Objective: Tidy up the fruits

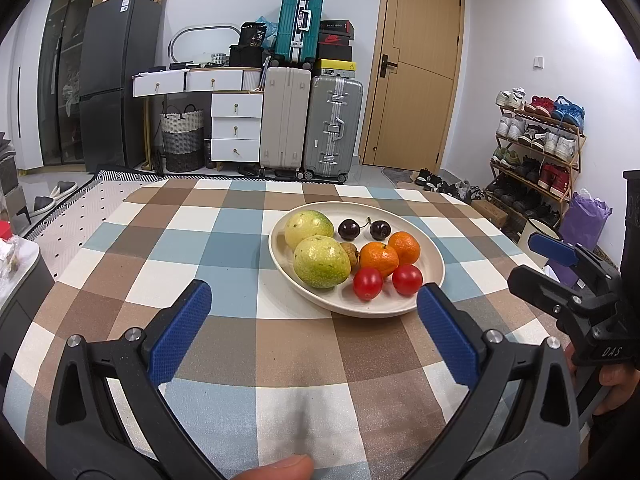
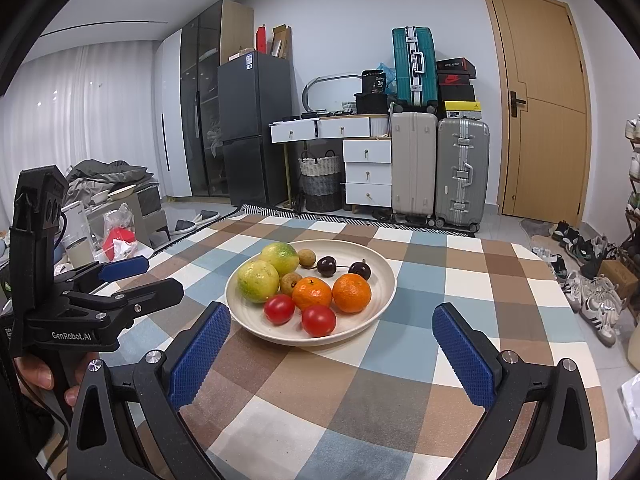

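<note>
A cream plate (image 1: 430,254) (image 2: 382,276) sits on the checked tablecloth. It holds two yellow-green fruits (image 1: 321,262) (image 2: 258,281), two tangerines (image 1: 379,259) (image 2: 351,292), two cherry tomatoes (image 1: 367,283) (image 2: 318,320), two dark cherries (image 1: 348,229) (image 2: 327,266) and small brown longans (image 1: 349,252) (image 2: 290,283). My left gripper (image 1: 314,294) is open and empty, just short of the plate's near rim. My right gripper (image 2: 332,316) is open and empty, its fingers either side of the plate's near edge. Each gripper shows in the other's view: the right (image 1: 576,284), the left (image 2: 120,276).
The table (image 1: 248,344) (image 2: 460,292) is covered in a brown, blue and white check cloth. Beyond its far edge stand suitcases (image 1: 312,124), white drawers (image 1: 236,128) and a fridge (image 1: 112,80). A shoe rack (image 1: 536,148) is at the right; a cluttered side table (image 2: 116,232) is at the left.
</note>
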`<state>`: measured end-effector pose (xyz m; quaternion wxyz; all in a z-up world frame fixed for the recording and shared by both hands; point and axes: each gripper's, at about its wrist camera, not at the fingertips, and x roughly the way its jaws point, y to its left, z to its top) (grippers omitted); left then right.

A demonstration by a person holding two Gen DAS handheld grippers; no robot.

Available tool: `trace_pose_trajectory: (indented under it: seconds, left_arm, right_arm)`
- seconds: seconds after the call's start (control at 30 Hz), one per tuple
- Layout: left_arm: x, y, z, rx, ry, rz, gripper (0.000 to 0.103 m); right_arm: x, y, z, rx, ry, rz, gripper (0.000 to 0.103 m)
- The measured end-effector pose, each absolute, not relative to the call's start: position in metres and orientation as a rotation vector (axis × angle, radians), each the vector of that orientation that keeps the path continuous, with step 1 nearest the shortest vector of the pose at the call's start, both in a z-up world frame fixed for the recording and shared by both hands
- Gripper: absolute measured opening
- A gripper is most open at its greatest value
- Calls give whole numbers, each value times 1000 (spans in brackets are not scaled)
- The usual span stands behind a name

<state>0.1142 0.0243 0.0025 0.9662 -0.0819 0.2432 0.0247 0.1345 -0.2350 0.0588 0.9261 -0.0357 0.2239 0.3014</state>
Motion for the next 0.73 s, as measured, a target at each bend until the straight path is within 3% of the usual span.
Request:
trace_pose_trajectory:
  seconds: [0.73]
  left_arm:
    - [114, 24, 4, -165, 486, 48, 103]
  right_arm:
    - [134, -234, 59, -75, 459, 619, 103]
